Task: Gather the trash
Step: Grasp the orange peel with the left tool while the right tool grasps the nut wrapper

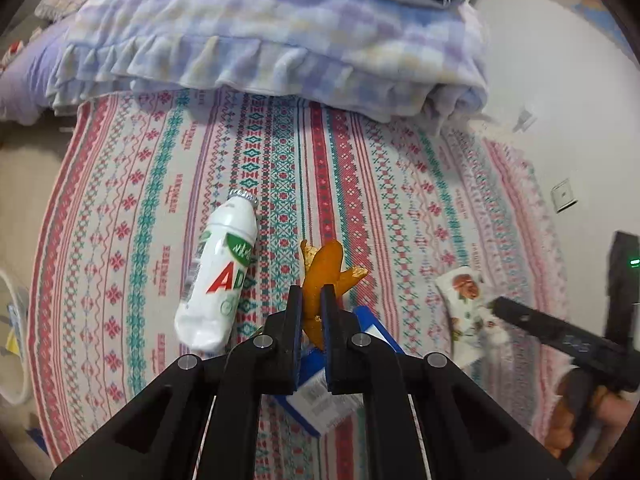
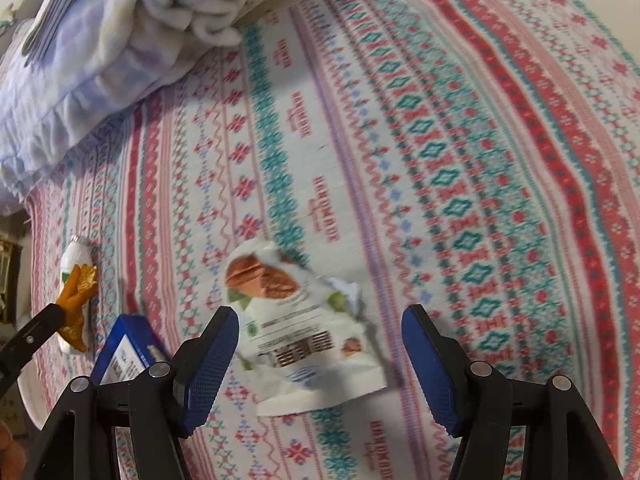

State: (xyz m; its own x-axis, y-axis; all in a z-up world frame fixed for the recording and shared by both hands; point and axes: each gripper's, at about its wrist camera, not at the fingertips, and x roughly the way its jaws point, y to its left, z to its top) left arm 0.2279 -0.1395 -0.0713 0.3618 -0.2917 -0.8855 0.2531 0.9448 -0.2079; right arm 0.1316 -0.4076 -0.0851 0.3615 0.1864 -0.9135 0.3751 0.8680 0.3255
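Orange peel (image 1: 322,276) within left gripper (image 1: 311,300).

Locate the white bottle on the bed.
The bottle lies on its side on the patterned bedspread, just left of the orange peel held in the left gripper.

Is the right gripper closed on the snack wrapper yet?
No, the right gripper stands wide open, its blue pads either side of the snack wrapper lying on the bedspread.

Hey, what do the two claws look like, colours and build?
Both match: the left claw and right claw have matte black angular linkage arms with round silver pivot pins. Each finger carries a flat blue pad with a fine ribbed texture. No cables or sleeves show.
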